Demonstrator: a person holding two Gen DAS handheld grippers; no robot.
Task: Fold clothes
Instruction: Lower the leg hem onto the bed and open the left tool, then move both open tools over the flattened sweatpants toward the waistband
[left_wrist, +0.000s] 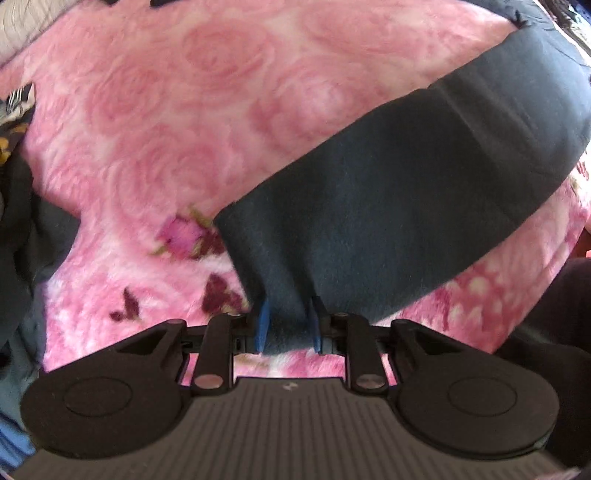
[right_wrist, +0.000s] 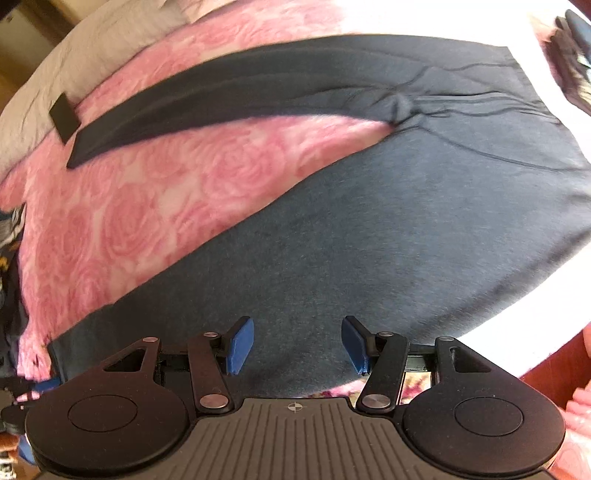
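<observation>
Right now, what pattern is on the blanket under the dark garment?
Pink roses on the fleece blanket, clearest in the left wrist view.

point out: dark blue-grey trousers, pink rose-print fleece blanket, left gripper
dark blue-grey trousers (right_wrist: 369, 229), right wrist view, on the broad upper part.
pink rose-print fleece blanket (left_wrist: 184, 110), left wrist view, on bare pile beside the leg.
left gripper (left_wrist: 287, 325), left wrist view, midway between fingertips, on pinched cloth.

1. I can read no text, label, brand or number in either wrist view.
2. Only a small crosshair sign (right_wrist: 294, 407) shows, on the right gripper's ribbed body, lower centre.
</observation>
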